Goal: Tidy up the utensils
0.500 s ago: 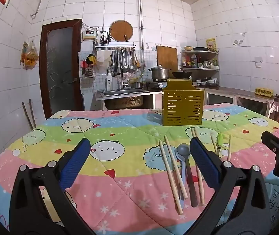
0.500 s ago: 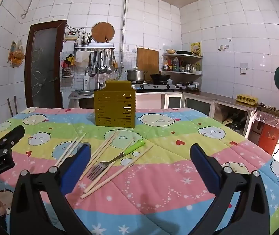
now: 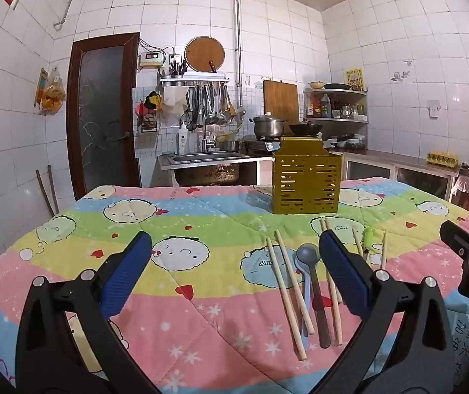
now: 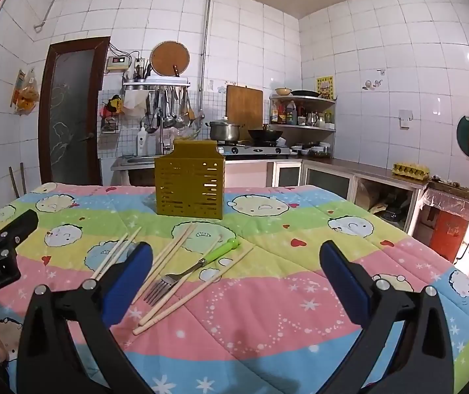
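While spread wide, both hand-held grippers: left hand-held gripper (image 3: 235, 264), right hand-held gripper (image 4: 236, 266).

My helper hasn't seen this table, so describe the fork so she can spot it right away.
Start at the gold slotted utensil box standing on the colourful cartoon quilt. In front of it, loose utensils lie scattered; the fork lies among the wooden chopsticks, tines toward the camera. It is the only piece with metal tines and a bright green handle.
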### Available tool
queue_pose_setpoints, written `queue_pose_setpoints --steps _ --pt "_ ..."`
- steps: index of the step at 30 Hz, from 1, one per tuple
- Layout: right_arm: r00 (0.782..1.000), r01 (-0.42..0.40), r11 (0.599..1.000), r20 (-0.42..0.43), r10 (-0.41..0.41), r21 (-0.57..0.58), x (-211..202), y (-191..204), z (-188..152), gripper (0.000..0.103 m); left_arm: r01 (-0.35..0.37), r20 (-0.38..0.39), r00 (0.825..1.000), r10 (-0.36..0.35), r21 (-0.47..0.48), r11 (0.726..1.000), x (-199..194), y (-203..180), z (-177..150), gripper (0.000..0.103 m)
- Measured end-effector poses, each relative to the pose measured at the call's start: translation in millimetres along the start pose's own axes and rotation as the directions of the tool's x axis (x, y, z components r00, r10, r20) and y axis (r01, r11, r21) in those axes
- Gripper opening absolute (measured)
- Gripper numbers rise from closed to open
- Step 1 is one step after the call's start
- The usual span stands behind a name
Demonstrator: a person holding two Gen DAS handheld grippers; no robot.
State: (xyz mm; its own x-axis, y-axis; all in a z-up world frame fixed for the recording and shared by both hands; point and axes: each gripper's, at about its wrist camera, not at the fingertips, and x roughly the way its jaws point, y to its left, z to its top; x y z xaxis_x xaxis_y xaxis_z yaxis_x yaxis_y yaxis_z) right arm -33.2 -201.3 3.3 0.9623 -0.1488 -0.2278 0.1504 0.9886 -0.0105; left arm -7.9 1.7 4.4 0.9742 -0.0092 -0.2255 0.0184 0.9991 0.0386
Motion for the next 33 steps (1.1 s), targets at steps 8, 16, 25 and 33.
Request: queue_pose_setpoints --steps 8,16,25,33 --pt "1.0 -0.003 1.0 0.006 0.003 0.002 -1.1 -2.2 -0.2 0.099 0.003 0.0 1.0 -0.003 0.002 1.0 1.4 -1.6 -1.0 0.098" --pt "1.0 0.0 1.0 0.017 0.0 0.0 -3.9 -2.7 1.6 0.099 0.006 0.01 1.0 -0.006 0.008 1.0 1.5 -3.5 -1.7 0.098" --pt "1.0 -0.001 1.0 0.02 0.0 0.011 -4.1 -3.2 1.1 0.099 0.007 0.013 1.0 -0.007 0.007 1.0 0.7 -3.2 -1.9 0.098" --pt "1.0 -0.001 1.0 0.019 0.001 0.018 -3.9 -5.0 0.0 0.099 0.007 0.012 1.0 -0.007 0.007 1.0 0.8 -3.3 -2.0 0.098"
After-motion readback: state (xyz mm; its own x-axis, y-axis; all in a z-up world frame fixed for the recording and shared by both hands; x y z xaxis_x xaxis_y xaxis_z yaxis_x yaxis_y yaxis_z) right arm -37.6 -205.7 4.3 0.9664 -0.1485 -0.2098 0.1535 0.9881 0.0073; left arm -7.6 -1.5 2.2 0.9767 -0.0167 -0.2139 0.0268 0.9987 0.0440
